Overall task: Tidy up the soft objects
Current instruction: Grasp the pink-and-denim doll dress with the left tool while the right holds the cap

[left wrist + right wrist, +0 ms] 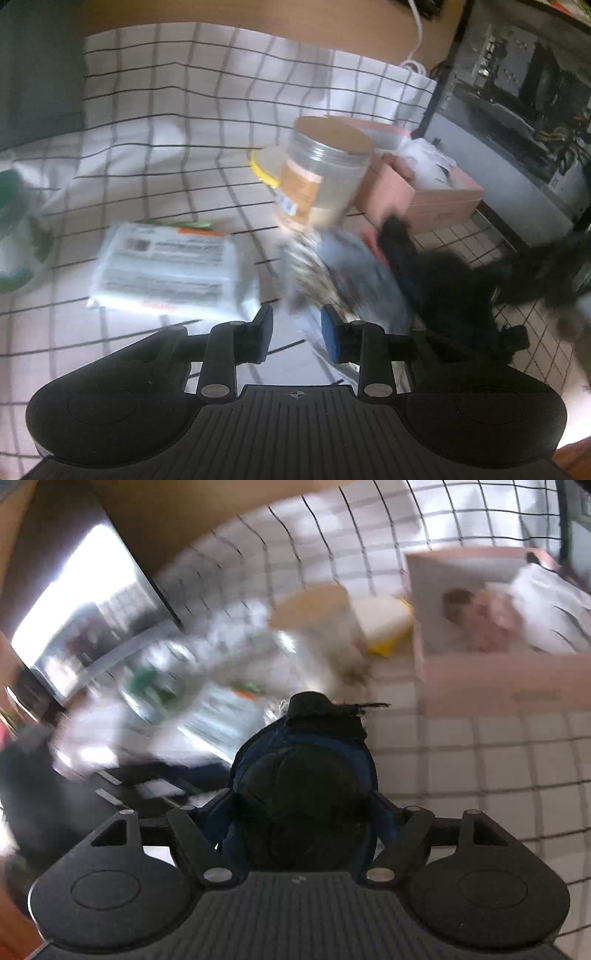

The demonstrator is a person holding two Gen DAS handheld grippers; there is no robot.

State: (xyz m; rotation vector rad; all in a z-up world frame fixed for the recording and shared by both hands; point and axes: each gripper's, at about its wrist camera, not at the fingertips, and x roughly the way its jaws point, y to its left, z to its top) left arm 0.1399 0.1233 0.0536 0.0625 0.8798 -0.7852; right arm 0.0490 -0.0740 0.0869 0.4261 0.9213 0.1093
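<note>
Black-and-blue plush toy (pixel 303 794) sat gripped between the right tongs (pixel 303 812), near the pink box (pixel 480 679), while the left tongs (pixel 297 332) stood open, holding nothing.

White black-grid tablecloth (pixel 192 110) over brown tabletop (pixel 258 14); open computer case (pixel 517 92) at right; bright monitor (pixel 85 627) at left.

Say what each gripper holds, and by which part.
Right gripper: clamped on a dark plush toy, around its rounded body. Left gripper: nothing between its pads.
</note>
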